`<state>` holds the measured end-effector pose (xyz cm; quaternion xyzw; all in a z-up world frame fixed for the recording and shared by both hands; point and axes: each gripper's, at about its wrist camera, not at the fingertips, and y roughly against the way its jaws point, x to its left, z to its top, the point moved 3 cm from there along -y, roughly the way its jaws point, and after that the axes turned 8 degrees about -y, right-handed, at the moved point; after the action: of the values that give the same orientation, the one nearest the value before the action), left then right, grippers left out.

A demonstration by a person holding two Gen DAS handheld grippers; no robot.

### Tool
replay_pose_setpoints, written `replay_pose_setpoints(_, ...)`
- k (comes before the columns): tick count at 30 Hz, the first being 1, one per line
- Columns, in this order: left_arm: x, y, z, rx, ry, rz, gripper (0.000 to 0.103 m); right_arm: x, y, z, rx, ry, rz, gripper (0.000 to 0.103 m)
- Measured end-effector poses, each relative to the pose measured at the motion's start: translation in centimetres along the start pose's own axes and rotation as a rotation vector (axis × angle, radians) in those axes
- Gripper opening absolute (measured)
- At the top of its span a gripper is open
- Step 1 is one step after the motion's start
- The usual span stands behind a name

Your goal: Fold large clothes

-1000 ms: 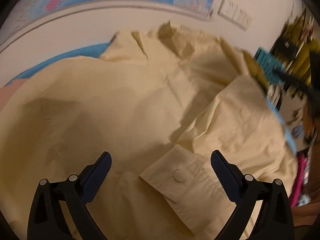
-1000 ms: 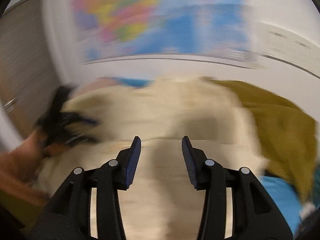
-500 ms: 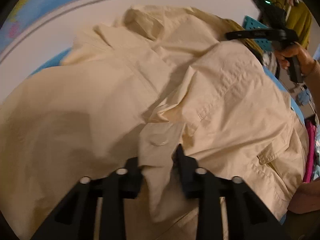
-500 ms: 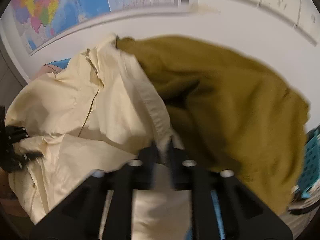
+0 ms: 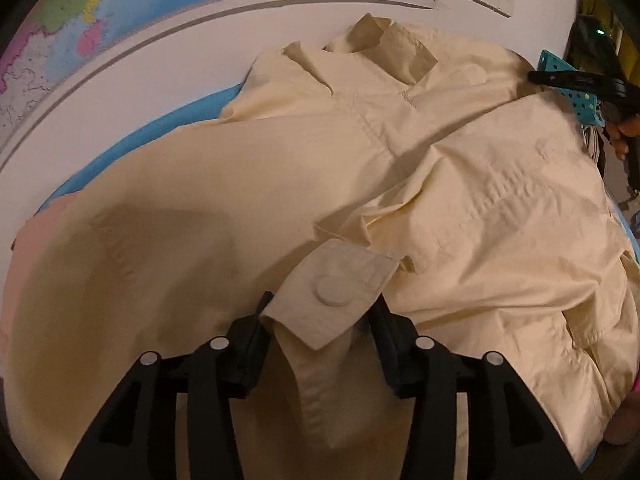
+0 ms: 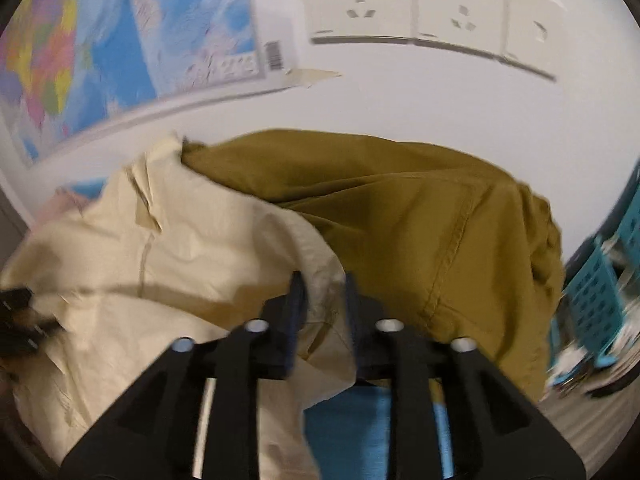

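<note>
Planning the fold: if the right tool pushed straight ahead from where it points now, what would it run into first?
Probably the olive-brown garment heaped just beyond the right tool, which grips the cream shirt; behind it is the white wall. Depth is uncertain.

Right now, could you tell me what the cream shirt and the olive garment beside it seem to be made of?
Cream shirt: thin matte woven cloth, probably cotton; it creases sharply. Olive garment: heavier matte weave, perhaps twill, with a raised stitched seam and softer folds.

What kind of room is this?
Probably a room at home: a world map and sockets on the wall, shirts heaped on a blue surface, a teal basket beside.
</note>
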<state>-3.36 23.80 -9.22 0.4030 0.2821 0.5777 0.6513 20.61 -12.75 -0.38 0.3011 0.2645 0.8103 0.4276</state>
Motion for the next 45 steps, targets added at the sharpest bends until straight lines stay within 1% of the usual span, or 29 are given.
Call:
replay_pose_setpoints(1, 0.1, -0.1, 0.1, -0.002, 0.009, -0.007, 0.047, 0.0, 0.7, -0.2, -0.019, -0.003, 0.013, 0.051)
replay_pose_setpoints(2, 0.2, -0.2, 0.2, -0.004, 0.015, -0.01, 0.047, 0.2, 1.3, -0.5, -0.032, 0.002, 0.021, 0.052)
replay_pose_setpoints(4, -0.1, -0.2, 0.4, -0.008, 0.018, -0.009, 0.048, 0.5, 2.4, -1.7, -0.035, 0.015, 0.037, 0.058)
replay_pose_setpoints(7, -0.5, -0.5, 0.7, -0.004, 0.01, 0.007, 0.049, 0.7, 2.1, -3.6, 0.012, 0.026, 0.044, 0.059)
replay_pose_setpoints(9, -0.8, -0.4, 0.7, -0.005, 0.007, 0.022, 0.049, 0.4, 1.5, -4.5, 0.027, 0.024, 0.024, 0.061)
replay_pose_setpoints(10, -1.0, -0.2, 0.8, -0.011, 0.003, 0.029, 0.049, 0.1, 1.1, -4.7, 0.035, 0.014, 0.021, 0.062)
replay_pose_setpoints(12, -1.0, 0.4, 0.7, -0.019, -0.003, 0.043, 0.049, -0.6, 0.3, -5.0, 0.048, -0.018, 0.038, 0.062)
replay_pose_setpoints(14, -1.2, 0.8, 0.7, -0.025, -0.013, 0.058, 0.049, -0.9, -0.2, -5.0, 0.05, -0.031, 0.044, 0.055)
replay_pose_setpoints(16, -1.5, 1.0, 0.6, -0.029, -0.023, 0.076, 0.05, -1.0, -0.3, -5.0, 0.038, -0.021, 0.034, 0.031)
replay_pose_setpoints(17, -1.6, 1.1, 0.6, -0.031, -0.026, 0.078, 0.05, -1.0, -0.2, -4.9, 0.031, -0.016, 0.027, 0.028)
replay_pose_setpoints(19, -1.8, 1.5, 0.5, -0.036, -0.029, 0.073, 0.051, -1.0, 0.2, -4.7, 0.011, -0.004, 0.023, 0.018)
replay_pose_setpoints(21, -2.0, 1.6, 0.8, -0.046, -0.036, 0.076, 0.048, -0.8, 0.9, -4.3, -0.027, 0.006, 0.006, 0.013)
replay_pose_setpoints(23, -2.0, 1.6, 1.4, -0.056, -0.043, 0.093, 0.046, -1.0, 1.5, -3.8, -0.067, -0.013, 0.007, 0.011)
replay_pose_setpoints(25, -1.8, 1.9, 2.1, -0.071, -0.043, 0.121, 0.046, -1.2, 1.2, -3.6, -0.07, -0.026, 0.003, 0.011)
replay_pose_setpoints(26, -1.7, 1.9, 2.4, -0.071, -0.038, 0.126, 0.046, -1.4, 0.6, -3.7, -0.051, -0.039, 0.0, 0.013)
replay_pose_setpoints(29, -0.9, 1.7, 2.4, -0.046, -0.017, 0.135, 0.045, -1.6, 0.1, -4.1, -0.035, -0.064, -0.007, 0.027)
replay_pose_setpoints(30, -0.8, 1.6, 2.3, -0.04, -0.015, 0.131, 0.045, -1.4, 0.5, -4.1, -0.054, -0.059, -0.023, 0.038)
replay_pose_setpoints(31, -0.7, 1.4, 2.1, -0.033, -0.016, 0.13, 0.046, -1.1, 1.4, -4.2, -0.092, -0.045, -0.037, 0.038)
replay_pose_setpoints(32, -0.6, 1.2, 1.9, -0.026, -0.014, 0.13, 0.048, -0.6, 2.3, -4.4, -0.125, -0.026, -0.041, 0.038)
replay_pose_setpoints(34, -0.3, 1.1, 1.6, -0.018, -0.008, 0.144, 0.061, 1.3, 4.1, -4.9, -0.179, 0.036, -0.022, 0.038)
replay_pose_setpoints(36, -0.4, 1.0, 1.5, -0.013, -0.014, 0.145, 0.063, 3.6, 5.0, -5.9, -0.193, 0.104, 0.004, 0.038)
replay_pose_setpoints(37, -0.3, 1.0, 1.5, -0.012, -0.017, 0.152, 0.07, 5.3, 5.0, -6.6, -0.178, 0.147, 0.052, 0.039)
replay_pose_setpoints(38, -0.3, 1.0, 1.5, -0.015, -0.015, 0.16, 0.073, 6.5, 4.8, -7.1, -0.161, 0.169, 0.089, 0.039)
replay_pose_setpoints(40, 0.1, 2.2, 1.5, -0.04, 0.007, 0.161, 0.074, 10.2, 3.4, -8.5, -0.082, 0.232, 0.198, 0.039)
replay_pose_setpoints(42, 0.8, 4.5, 1.3, -0.106, 0.023, 0.159, 0.075, 12.9, 1.6, -9.7, -0.019, 0.28, 0.254, 0.039)
replay_pose_setpoints(45, 1.8, 7.9, 0.4, -0.168, 0.038, 0.201, 0.079, 17.1, -1.8, -12.1, 0.105, 0.381, 0.304, 0.039)
